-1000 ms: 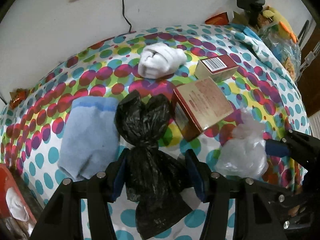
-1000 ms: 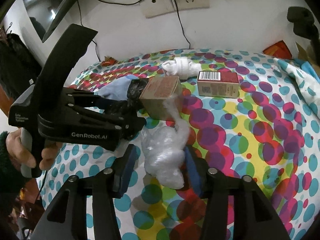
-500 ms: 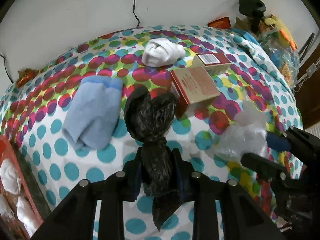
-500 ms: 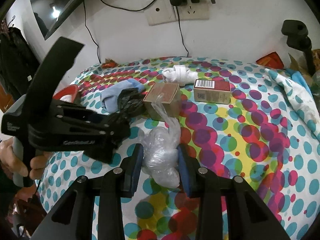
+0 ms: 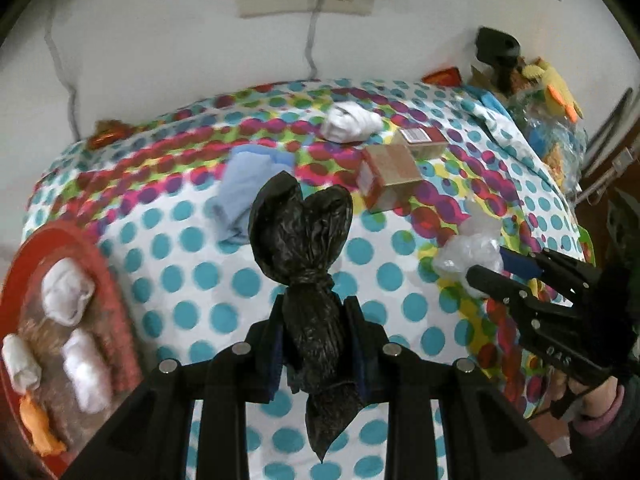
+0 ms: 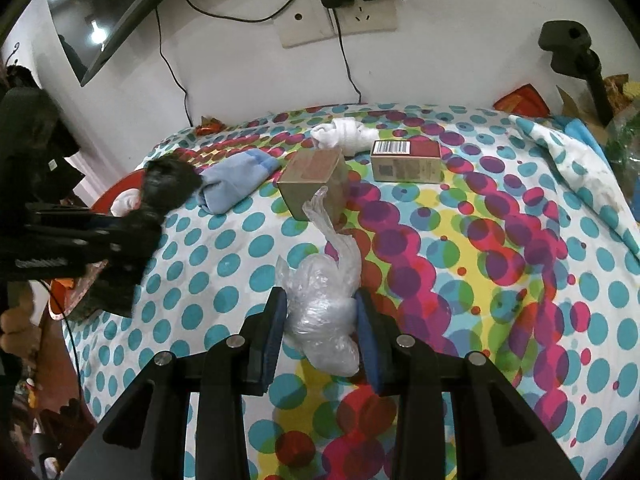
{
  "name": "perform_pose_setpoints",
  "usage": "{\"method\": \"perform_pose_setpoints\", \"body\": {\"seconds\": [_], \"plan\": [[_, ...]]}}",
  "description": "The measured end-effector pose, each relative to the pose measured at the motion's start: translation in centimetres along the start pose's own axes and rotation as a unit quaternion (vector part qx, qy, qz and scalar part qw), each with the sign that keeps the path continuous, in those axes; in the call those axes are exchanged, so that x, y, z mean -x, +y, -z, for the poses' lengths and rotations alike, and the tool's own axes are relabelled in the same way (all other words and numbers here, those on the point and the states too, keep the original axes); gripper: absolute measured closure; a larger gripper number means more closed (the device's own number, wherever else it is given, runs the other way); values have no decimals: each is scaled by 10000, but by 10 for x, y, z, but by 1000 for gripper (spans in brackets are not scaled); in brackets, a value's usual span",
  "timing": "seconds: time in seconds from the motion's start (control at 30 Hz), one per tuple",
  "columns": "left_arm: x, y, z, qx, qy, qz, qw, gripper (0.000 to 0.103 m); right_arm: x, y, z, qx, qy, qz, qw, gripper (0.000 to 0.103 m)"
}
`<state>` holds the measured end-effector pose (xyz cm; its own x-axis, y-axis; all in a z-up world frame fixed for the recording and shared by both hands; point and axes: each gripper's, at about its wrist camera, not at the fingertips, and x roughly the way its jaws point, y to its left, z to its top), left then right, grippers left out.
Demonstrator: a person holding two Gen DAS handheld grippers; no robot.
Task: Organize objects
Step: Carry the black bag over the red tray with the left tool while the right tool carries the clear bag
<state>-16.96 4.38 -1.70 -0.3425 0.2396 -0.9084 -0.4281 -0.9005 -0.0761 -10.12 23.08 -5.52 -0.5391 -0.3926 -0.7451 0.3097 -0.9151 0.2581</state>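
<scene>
Partly cut off at the frame edge left of the left gripper [image 5: 316,340], a red basket [image 5: 102,280] holds blurred white rolls. Its pads clamp a crinkled, knotted black plastic bag [image 5: 304,248]. Further right, the right gripper [image 6: 320,320] squeezes a wrinkled clear plastic bag [image 6: 324,296] above the dotted cloth [image 6: 500,280].

A home: polka-dot tablecloth [image 6: 500,240], rolled socks [image 6: 344,134], wall sockets [image 6: 340,20].
</scene>
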Motion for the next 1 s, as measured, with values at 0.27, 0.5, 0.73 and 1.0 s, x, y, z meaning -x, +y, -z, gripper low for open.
{"method": "perform_pose_setpoints", "body": {"seconds": [0.27,0.5,0.73,1.0], "plan": [[44,42,23,377,-196,-215,9989,76,4,3,2,6,-11,95,10000,70],[78,99,46,931,-325,-448,9941,76,9,8,5,85,-17,153,9998,70],[99,158,67,1399,-380,-743,9866,76,10,15,5,132,-30,237,9996,70],[96,214,95,1886,-218,-1007,9766,76,16,24,1,230,-75,295,9993,70]]}}
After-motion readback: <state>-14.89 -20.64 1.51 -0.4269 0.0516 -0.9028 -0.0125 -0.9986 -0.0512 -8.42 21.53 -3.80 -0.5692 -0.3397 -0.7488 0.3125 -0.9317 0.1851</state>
